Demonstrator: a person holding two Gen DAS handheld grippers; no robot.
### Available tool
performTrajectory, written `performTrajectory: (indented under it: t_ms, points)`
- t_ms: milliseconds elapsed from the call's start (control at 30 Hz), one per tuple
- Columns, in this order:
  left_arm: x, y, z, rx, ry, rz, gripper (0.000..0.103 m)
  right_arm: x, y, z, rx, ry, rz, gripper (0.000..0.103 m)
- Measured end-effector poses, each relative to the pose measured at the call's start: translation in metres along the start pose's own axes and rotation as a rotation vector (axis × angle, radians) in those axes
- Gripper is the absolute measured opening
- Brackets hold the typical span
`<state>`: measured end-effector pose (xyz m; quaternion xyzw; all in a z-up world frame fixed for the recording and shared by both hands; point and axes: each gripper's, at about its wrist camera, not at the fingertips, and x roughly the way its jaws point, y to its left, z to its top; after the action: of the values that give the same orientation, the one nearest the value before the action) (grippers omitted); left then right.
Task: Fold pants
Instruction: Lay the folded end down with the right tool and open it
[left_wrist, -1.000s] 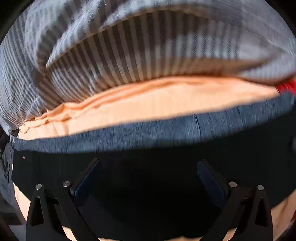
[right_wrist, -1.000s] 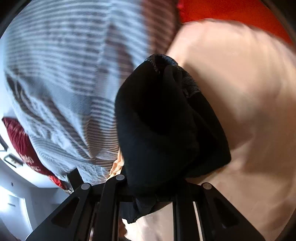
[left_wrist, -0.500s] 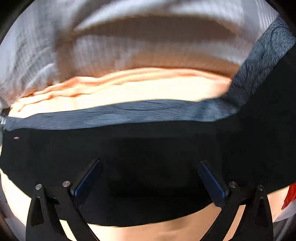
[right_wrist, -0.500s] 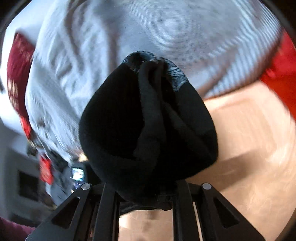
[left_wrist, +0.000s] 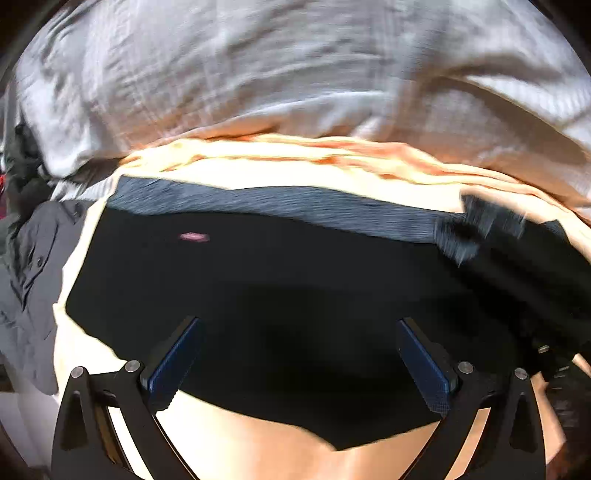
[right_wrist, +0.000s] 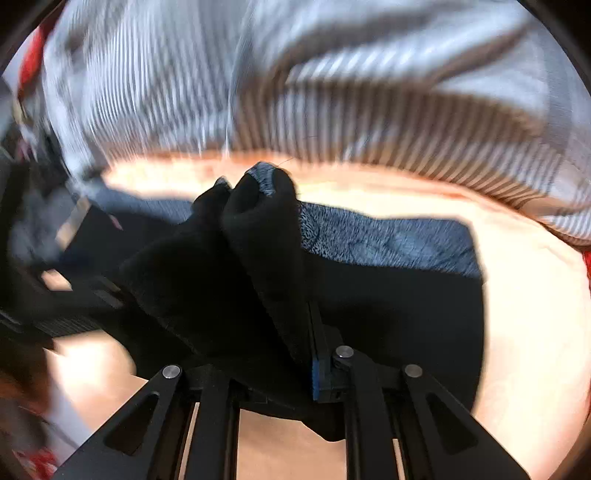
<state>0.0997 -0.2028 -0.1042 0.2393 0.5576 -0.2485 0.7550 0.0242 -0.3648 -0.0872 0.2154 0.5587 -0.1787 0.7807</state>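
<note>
Right wrist view: right gripper (right_wrist: 280, 354) clamped on bunched black fleece pants (right_wrist: 258, 258), left gripper (left_wrist: 299, 354) splayed; mid-fold, next likely laying flat.

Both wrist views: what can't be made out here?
- Left wrist view: the pants are one black mass; the right gripper is a dark blur at the edge.
- Right wrist view: bunched pants cover the right gripper; motion blur smears the striped bedding.

Around the black pants (left_wrist: 280, 302), bare peach sheet (left_wrist: 258, 454) lies open on the near side, while a rumpled striped blanket (left_wrist: 295, 74) blocks the far side and dark clothing (left_wrist: 26, 280) crowds the left edge.
</note>
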Motion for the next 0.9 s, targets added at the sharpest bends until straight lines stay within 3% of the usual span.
performTrajectory:
  t_ms: [100,200,267,333,500,800,833,900]
  points:
    - [0.008,0.020,-0.007,-0.028,0.026,-0.003,0.103,0.022,0.019,-0.014,-0.062,0.020,-0.125,0.019]
    - [0.019,0.035,-0.009,-0.021,0.045,-0.001,0.103,0.024,0.039,-0.015,-0.134,0.015,-0.227,0.032]
    - [0.026,0.042,-0.005,-0.029,0.047,-0.013,0.103,0.020,0.056,-0.020,-0.194,0.008,-0.253,0.057]
    - [0.022,0.041,-0.004,-0.034,0.043,-0.029,0.103,0.011,0.064,-0.025,-0.237,-0.004,-0.237,0.065]
    - [0.010,0.028,0.000,-0.027,0.050,-0.155,0.103,-0.025,0.065,-0.052,-0.227,-0.012,-0.136,0.066]
    - [-0.006,-0.059,-0.005,0.119,0.047,-0.363,0.103,-0.052,-0.010,-0.079,0.116,0.068,-0.068,0.066]
    - [-0.006,-0.066,-0.004,0.128,0.044,-0.372,0.100,-0.053,-0.015,-0.082,0.135,0.072,-0.062,0.066]
    - [-0.003,-0.081,-0.003,0.144,0.051,-0.377,0.082,-0.055,-0.022,-0.086,0.162,0.078,-0.052,0.066]
